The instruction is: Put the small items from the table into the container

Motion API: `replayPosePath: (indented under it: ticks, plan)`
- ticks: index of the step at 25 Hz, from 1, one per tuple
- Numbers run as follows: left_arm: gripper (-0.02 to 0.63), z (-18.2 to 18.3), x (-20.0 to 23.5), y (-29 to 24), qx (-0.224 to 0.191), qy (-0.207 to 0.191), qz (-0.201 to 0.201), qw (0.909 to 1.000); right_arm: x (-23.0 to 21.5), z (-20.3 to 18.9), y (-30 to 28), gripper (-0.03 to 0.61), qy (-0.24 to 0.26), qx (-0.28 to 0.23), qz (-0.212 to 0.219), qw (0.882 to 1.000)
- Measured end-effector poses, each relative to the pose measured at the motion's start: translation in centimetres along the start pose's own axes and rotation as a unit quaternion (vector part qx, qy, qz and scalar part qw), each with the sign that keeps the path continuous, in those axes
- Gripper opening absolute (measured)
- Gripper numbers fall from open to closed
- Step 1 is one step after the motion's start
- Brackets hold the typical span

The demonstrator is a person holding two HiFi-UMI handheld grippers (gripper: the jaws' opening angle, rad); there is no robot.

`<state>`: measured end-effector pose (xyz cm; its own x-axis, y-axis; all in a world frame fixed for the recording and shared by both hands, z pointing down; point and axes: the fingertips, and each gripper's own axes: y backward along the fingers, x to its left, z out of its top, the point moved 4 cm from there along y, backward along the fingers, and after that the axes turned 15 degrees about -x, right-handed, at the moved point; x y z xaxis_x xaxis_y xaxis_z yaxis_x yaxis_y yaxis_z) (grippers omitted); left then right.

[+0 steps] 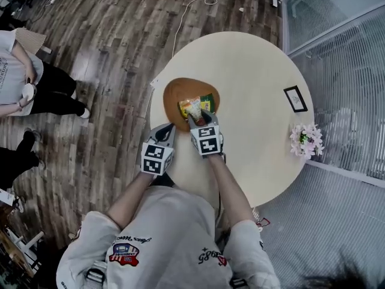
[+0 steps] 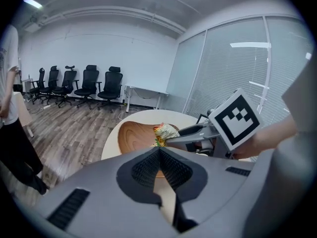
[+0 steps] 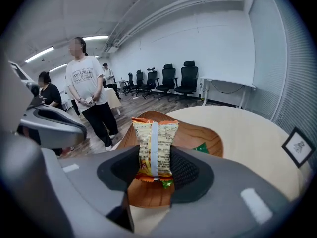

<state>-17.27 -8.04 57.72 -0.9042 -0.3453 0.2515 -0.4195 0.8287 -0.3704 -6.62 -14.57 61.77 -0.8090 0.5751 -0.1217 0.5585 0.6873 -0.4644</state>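
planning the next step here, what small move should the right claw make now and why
Probably open the right claw and let go. It pinches the snack packet directly above the wooden bowl, where a green packet already lies, so the packet should drop straight into the container.
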Motion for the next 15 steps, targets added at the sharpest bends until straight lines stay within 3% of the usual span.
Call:
replayPosePath:
  ticks: [2,5,10,12,14,15]
  plan:
    - [0.007,0.0,0.4,0.6,0.000,0.000,-0.002,1.0000,0.5,-0.8,-0.8,0.175,-0.005,0.008,0.004,1.000]
    - [0.008,-0.1,0.8,1.1,0.002,-0.002,-0.012,0.9999,0.9,-1.2,-0.9,0.241,-0.021,0.006,0.003,1.000]
    - [0.008,0.4,0.9,0.9,-0.002,-0.009,-0.039,0.9992,0.3,0.8,3.9,0.235,-0.082,-0.052,-0.057,0.994]
    - [0.007,0.9,0.3,0.2,-0.008,-0.014,-0.053,0.9985,0.0,1.3,6.9,0.151,-0.109,-0.075,-0.088,0.987]
    - [0.008,1.4,-0.6,-0.4,-0.013,-0.018,-0.067,0.9975,-0.2,1.2,10.1,0.012,-0.128,-0.099,-0.127,0.979]
    - [0.007,1.4,-1.2,-0.5,-0.015,-0.019,-0.074,0.9970,-0.2,0.8,11.5,0.002,-0.139,-0.107,-0.143,0.974]
